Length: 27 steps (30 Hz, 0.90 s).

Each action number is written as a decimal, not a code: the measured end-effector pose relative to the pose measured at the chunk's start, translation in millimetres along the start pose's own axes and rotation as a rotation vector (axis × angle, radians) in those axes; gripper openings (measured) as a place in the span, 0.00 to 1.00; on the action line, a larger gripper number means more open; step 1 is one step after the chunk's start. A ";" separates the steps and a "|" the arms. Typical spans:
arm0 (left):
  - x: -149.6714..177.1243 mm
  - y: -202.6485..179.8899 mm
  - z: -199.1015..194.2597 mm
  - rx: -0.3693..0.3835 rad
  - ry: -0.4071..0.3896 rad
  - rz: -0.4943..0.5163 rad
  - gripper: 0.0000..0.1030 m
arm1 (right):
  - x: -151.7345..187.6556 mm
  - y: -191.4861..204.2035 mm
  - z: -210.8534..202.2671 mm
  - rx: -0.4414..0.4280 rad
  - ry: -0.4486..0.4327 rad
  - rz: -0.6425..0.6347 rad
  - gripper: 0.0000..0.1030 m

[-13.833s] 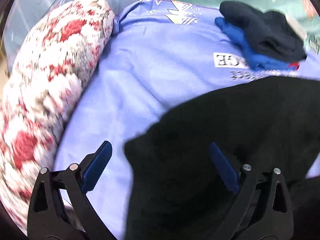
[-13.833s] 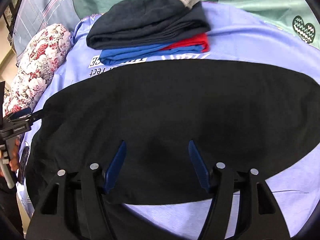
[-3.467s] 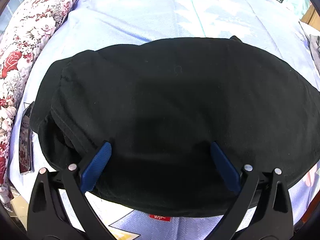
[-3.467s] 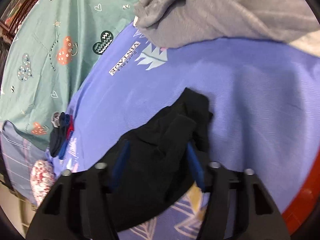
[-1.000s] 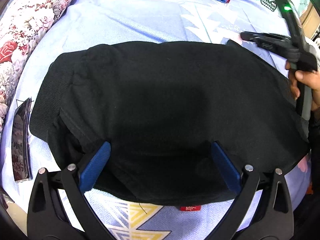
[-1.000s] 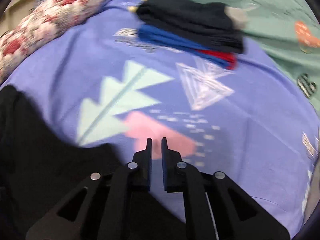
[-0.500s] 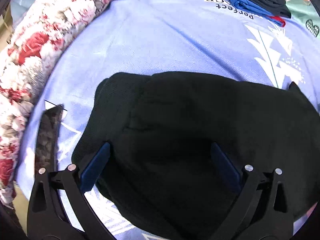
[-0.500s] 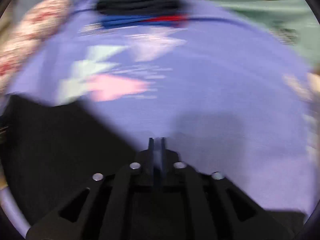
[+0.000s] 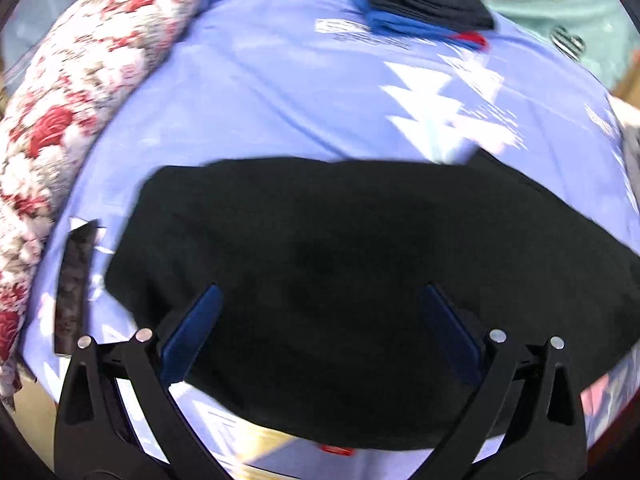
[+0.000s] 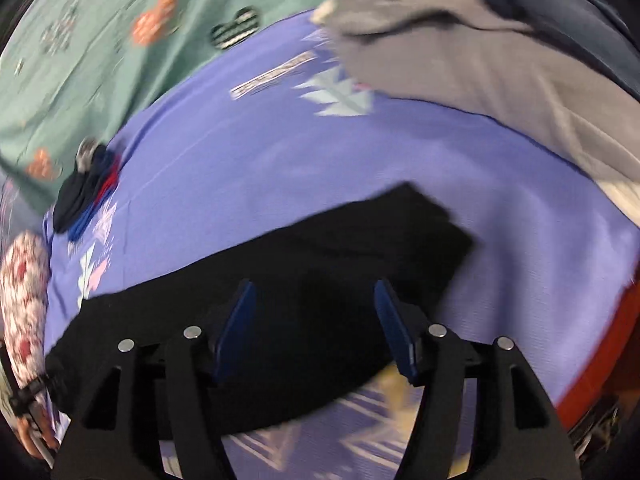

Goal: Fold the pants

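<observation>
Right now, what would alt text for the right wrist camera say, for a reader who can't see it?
Black pants lie folded on a purple bedsheet, with the right gripper open above them, its jaws having just been opening with nothing pinched between. A grey garment lies beyond, and a small stack of folded clothes sits far left.

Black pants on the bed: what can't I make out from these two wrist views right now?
- Left wrist: the black pants read as one dark mass, so fold lines are lost; the near edge is hidden behind the left gripper.
- Right wrist: motion blur smears the pants' edges; the right gripper covers their middle.
- Right wrist: the stack of folded clothes is too small and blurred to count.
</observation>
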State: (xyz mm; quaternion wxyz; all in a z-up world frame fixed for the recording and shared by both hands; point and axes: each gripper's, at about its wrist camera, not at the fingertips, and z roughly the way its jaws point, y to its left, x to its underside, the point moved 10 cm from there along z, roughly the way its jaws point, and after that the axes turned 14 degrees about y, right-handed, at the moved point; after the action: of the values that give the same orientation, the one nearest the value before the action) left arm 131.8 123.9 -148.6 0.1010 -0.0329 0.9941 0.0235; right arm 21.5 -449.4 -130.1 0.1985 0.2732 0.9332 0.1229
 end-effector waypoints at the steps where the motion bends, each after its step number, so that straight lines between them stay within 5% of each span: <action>1: 2.1 -7.4 2.5 0.008 0.009 0.017 0.98 | 3.0 -8.6 -4.7 -0.007 -0.004 0.017 0.64; 11: 28.9 -50.2 27.5 0.090 0.121 0.083 0.98 | 7.8 -34.4 13.8 0.052 0.000 0.029 0.69; 16: 33.1 -52.4 37.0 0.022 0.111 0.101 0.98 | -7.1 -32.6 42.9 0.033 0.048 0.042 0.69; 17: 33.5 -53.1 37.8 0.012 0.107 0.104 0.98 | -10.3 -33.0 46.4 0.036 0.041 0.049 0.66; 21: 34.3 -54.6 39.0 0.002 0.107 0.103 0.98 | -16.2 -37.9 48.3 -0.001 0.028 0.110 0.23; 27: 33.7 -50.1 28.9 0.062 0.113 0.090 0.98 | -22.9 5.9 -7.1 -0.161 -0.077 0.082 0.21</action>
State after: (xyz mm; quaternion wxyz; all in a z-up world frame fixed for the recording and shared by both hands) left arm 108.2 73.4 -185.7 0.0444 0.0136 0.9989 -0.0049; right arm 38.8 -458.2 -114.9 0.2506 0.2986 0.9000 0.1951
